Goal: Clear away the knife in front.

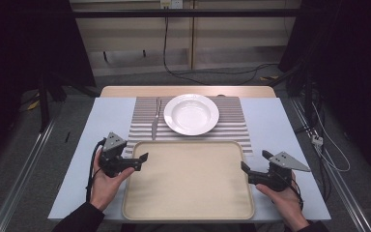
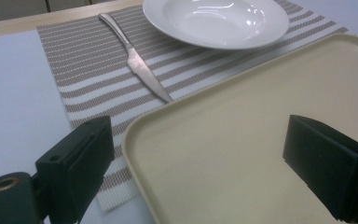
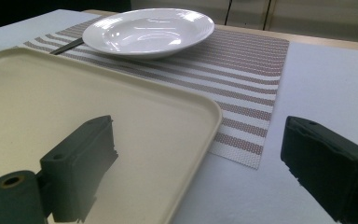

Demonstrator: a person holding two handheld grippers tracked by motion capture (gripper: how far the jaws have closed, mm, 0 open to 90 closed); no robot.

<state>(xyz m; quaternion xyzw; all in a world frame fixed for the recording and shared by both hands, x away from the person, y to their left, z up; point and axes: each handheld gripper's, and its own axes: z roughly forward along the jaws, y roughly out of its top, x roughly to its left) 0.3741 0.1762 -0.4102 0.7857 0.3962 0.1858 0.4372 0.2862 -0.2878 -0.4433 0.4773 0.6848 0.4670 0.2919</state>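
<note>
A cream tray lies empty at the table's near side. Behind it a white deep plate rests on a striped placemat, with a steel knife to its left. My left gripper is open, its jaws straddling the tray's left rim; the knife and plate lie beyond. My right gripper is open too, jaws astride the tray's right rim, with the plate and placemat ahead.
A pale blue cloth covers the wooden table under the placemat and tray. Dark frame posts and cables stand on the floor around the table.
</note>
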